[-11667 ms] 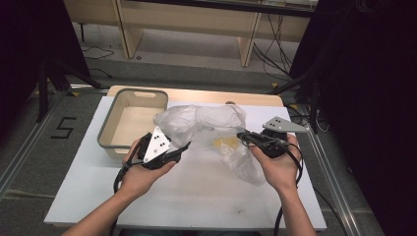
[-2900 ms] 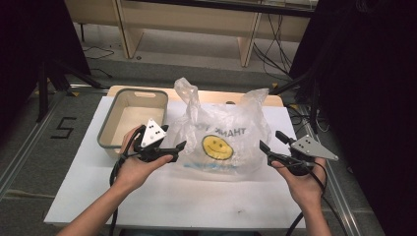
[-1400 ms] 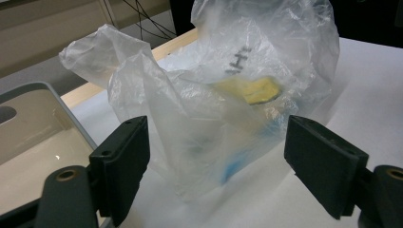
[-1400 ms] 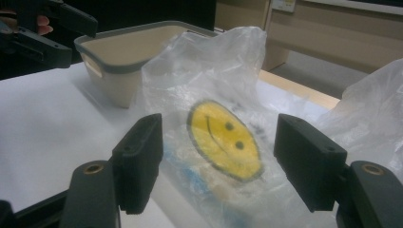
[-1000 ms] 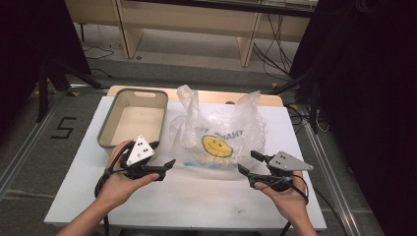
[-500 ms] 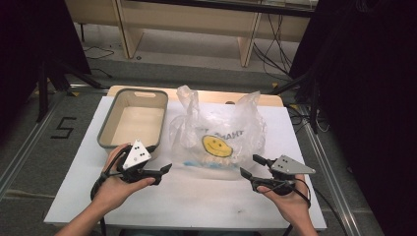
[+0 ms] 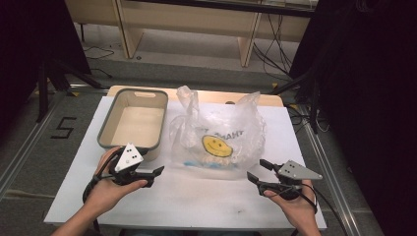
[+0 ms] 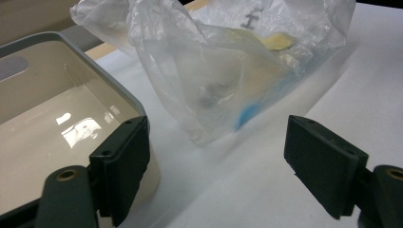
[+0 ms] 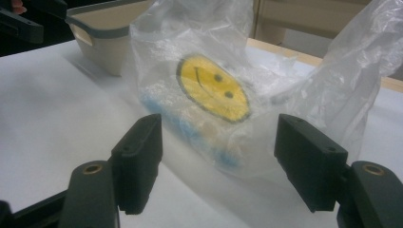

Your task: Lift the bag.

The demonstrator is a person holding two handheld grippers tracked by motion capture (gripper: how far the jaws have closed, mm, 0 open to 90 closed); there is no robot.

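Observation:
A clear plastic bag [image 7: 219,132] with a yellow smiley face [image 7: 217,146] stands upright in the middle of the white table [image 7: 196,196], its handles up; pale and blue items show through it. My left gripper [image 7: 156,171] rests near the table's front left, open, with nothing between its fingers. In the left gripper view the bag [image 8: 223,61] lies ahead, apart from the jaws. My right gripper [image 7: 256,172] is at the front right, also open and empty. From the right gripper view the bag [image 9: 237,95] and smiley [image 9: 212,88] are close in front.
An empty beige bin with a grey rim [image 7: 105,132] stands left of the bag, close behind my left gripper; it also appears in the left gripper view as the bin [image 8: 57,109]. A wooden strip [image 7: 196,93] runs along the table's far edge. Floor rails flank the table.
Both grippers have drawn back from the bag toward the front of the table and hang open. The bag, earlier crumpled and flat, stands upright and has stayed still over the last second.

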